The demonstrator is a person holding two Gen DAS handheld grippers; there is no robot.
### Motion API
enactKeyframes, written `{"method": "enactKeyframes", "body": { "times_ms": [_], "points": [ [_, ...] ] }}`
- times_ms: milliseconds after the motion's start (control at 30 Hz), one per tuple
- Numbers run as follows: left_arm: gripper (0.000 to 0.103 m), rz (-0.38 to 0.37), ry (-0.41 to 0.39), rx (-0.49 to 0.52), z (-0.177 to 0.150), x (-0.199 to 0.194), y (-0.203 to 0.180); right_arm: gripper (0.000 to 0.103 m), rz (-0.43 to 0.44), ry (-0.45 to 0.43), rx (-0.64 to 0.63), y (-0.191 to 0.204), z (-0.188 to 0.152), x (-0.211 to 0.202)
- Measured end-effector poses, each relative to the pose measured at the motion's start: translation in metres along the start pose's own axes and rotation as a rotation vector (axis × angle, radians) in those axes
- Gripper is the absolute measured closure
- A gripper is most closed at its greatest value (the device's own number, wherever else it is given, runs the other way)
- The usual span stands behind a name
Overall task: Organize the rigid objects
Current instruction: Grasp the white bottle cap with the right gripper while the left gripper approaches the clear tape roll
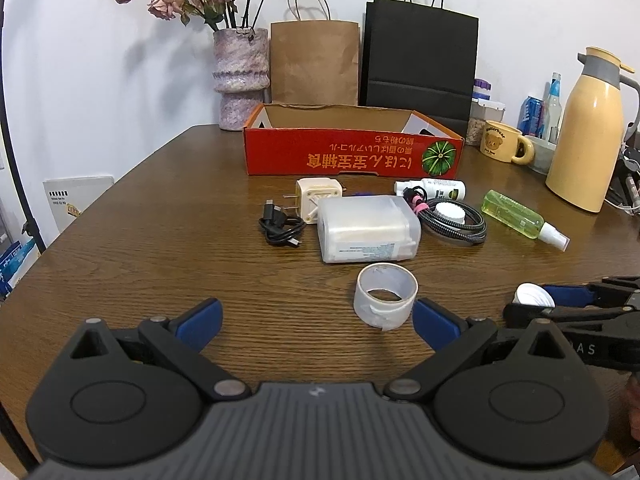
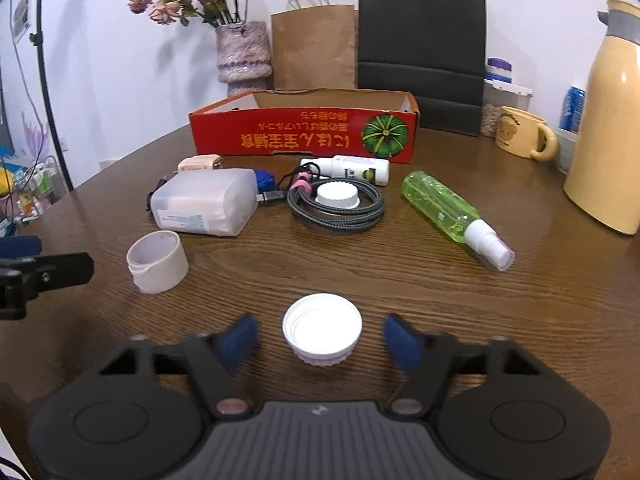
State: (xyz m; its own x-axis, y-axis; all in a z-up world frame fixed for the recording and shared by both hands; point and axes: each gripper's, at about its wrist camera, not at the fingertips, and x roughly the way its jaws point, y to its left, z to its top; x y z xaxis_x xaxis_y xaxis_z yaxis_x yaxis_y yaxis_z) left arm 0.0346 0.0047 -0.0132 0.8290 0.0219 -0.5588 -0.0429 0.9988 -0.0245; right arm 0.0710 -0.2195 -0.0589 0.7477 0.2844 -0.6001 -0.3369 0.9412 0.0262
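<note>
A red cardboard box (image 1: 352, 154) (image 2: 304, 136) stands open at the back of the wooden table. In front of it lie a translucent plastic case (image 1: 366, 228) (image 2: 206, 208), a white tape roll (image 1: 385, 295) (image 2: 158, 262), a green spray bottle (image 1: 520, 218) (image 2: 448, 210), a coiled cable with a white lid (image 1: 450, 216) (image 2: 336, 202), a beige plug adapter (image 1: 316, 200) and a small white bottle (image 2: 346, 169). My left gripper (image 1: 316, 322) is open and empty, just short of the tape roll. My right gripper (image 2: 320, 342) is open, its fingers either side of a white cap (image 2: 322, 330) on the table.
A vase of dried roses (image 1: 240, 76), a brown paper bag (image 1: 314, 62) and a black paper bag (image 1: 420, 56) stand behind the box. A yellow mug (image 1: 502, 142) and a yellow thermos jug (image 1: 588, 128) stand at the right. A short black cable (image 1: 280, 228) lies left of the case.
</note>
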Motion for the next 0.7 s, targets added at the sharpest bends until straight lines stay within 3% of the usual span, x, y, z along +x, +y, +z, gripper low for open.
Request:
{"method": "enactKeyframes", "body": {
  "times_ms": [100, 367, 700],
  "points": [
    [0.000, -0.002, 0.004, 0.004, 0.001, 0.002, -0.003, 0.064, 0.035, -0.011, 0.010, -0.002, 0.000, -0.002],
    [0.000, -0.024, 0.043, 0.026, 0.007, 0.024, -0.019, 0.064, 0.020, -0.047, 0.037, -0.005, 0.002, -0.007],
    [0.000, 0.018, 0.098, 0.016, 0.013, 0.058, -0.032, 0.064, -0.018, -0.069, 0.059, -0.019, 0.005, -0.010]
  ]
}}
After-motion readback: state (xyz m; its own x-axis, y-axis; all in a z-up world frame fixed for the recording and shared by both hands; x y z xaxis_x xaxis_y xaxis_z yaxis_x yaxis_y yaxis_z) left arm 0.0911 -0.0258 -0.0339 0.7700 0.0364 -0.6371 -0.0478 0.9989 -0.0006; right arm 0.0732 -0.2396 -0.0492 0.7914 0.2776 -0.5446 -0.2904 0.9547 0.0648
